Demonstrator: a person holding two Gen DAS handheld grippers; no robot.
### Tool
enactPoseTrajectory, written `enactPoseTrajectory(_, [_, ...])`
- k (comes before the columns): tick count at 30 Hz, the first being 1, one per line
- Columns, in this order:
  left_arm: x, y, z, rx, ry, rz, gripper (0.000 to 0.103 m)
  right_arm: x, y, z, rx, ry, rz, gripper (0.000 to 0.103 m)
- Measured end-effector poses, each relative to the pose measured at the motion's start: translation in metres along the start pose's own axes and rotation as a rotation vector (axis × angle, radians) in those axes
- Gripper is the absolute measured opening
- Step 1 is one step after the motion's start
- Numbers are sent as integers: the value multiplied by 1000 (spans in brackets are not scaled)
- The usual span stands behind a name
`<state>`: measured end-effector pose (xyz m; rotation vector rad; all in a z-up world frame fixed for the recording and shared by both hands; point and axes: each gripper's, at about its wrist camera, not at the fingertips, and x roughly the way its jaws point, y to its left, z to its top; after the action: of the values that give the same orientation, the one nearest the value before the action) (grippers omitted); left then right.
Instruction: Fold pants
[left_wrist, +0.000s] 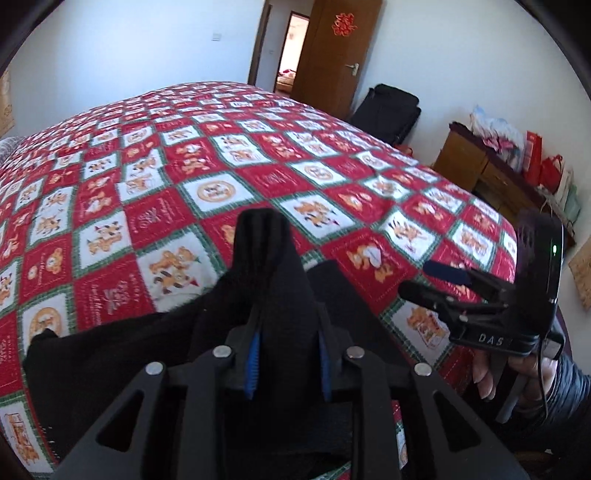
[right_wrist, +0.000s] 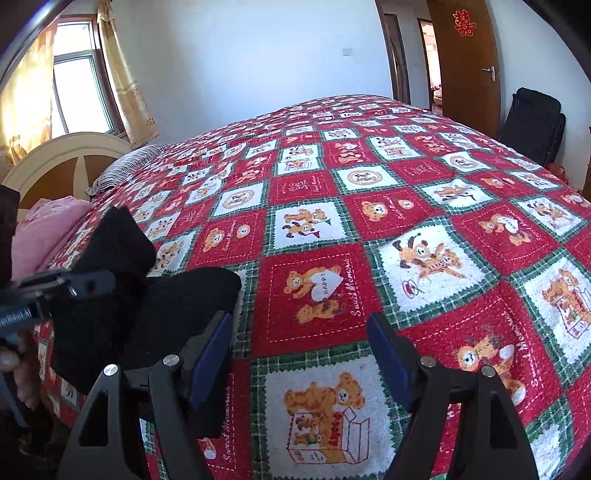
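Black pants (left_wrist: 110, 350) lie bunched at the near edge of a red, white and green bear-patterned bedspread (left_wrist: 221, 147). A fold of that black cloth stands up between the blue pads of my left gripper (left_wrist: 288, 350), which is shut on it. In the right wrist view the pants (right_wrist: 177, 295) sit at the lower left, draped over the left gripper's fingers. My right gripper (right_wrist: 299, 347) hangs open over bare bedspread (right_wrist: 406, 184) to the right of the pants, with nothing between its fingers. From the left wrist view the right gripper (left_wrist: 417, 278) shows at the right, in a person's hand.
A pink cloth (right_wrist: 48, 229), a striped pillow (right_wrist: 125, 166) and the headboard (right_wrist: 66, 155) are at the bed's left end. Beyond the bed are a wooden door (left_wrist: 340, 55), a black folded chair (left_wrist: 388, 110) and a wooden cabinet (left_wrist: 465, 166) with bags on it.
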<state>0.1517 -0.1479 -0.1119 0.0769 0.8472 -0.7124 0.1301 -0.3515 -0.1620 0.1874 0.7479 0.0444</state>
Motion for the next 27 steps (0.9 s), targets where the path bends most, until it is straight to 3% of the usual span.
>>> enactPoseTrajectory(6, [-19,-28,-4,112,-69,-5,54,5,-8,-3,36,8,-10,76])
enactPoseTrajectory(10, [-40,-20,-9,134,-147,74,72,-2,-8,-2,67,1,60,76])
enactPoseTrajectory(15, [-49,18,-26,109,-195,288,81,-21,14,7,98,-1,256,76])
enactPoseTrajectory(19, [-48,59,-41,-42,-175,314,82,-9,43,7,87,92,298,81])
enactPoseTrajectory(22, [-47,72,-49,-93,-175,324,82,10,61,1,61,157,269,81])
enactPoseTrajectory(24, [-46,76,-52,-104,-178,332,82,17,70,-3,30,186,294,54])
enactPoseTrajectory(25, [-46,77,-53,-107,-180,339,86,17,72,-3,19,187,288,19])
enactPoseTrajectory(27, [-46,82,-55,-116,-187,367,97,10,68,-4,24,172,301,16])
